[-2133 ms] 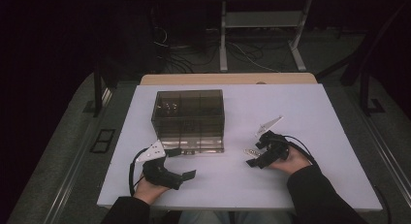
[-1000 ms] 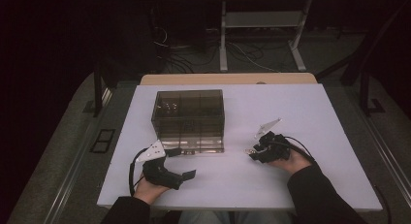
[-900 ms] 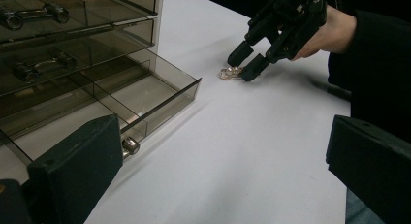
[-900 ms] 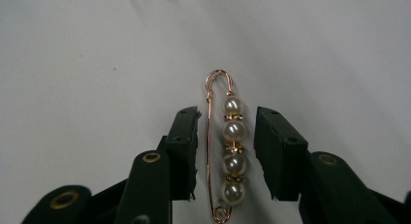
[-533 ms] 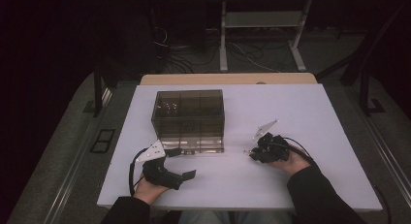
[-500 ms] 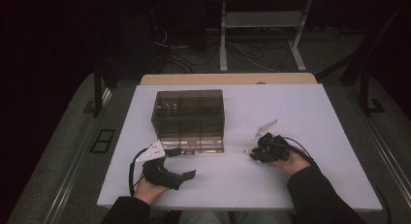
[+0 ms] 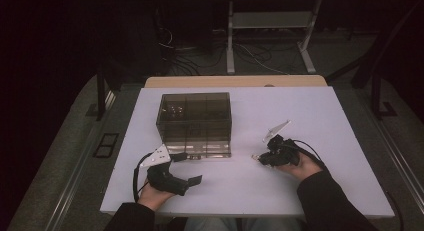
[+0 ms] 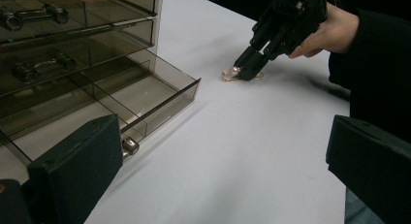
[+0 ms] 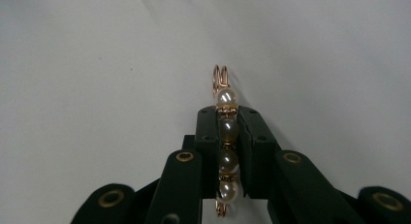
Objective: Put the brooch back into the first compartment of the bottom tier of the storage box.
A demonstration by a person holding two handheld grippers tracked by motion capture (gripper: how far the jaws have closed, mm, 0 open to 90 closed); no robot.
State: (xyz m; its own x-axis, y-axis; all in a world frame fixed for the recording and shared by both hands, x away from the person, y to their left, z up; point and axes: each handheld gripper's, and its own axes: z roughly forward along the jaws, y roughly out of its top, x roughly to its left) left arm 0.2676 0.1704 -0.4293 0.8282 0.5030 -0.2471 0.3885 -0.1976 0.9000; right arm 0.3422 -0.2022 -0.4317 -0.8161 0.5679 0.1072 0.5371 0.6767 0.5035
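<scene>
White table [image 7: 320, 116] stands on grey floor [image 7: 70, 156], dark room behind.

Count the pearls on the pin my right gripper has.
4. All lie in one row along the pin: one just past the right gripper's tips, three between its shut jaws at and. More may hide underneath.

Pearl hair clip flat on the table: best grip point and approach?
Grip the pearl hair clip across its narrow width, mid-row of pearls, coming from above. It lies flat and long, so the sides are the only opposed faces. The right gripper is shut on it that way.
</scene>
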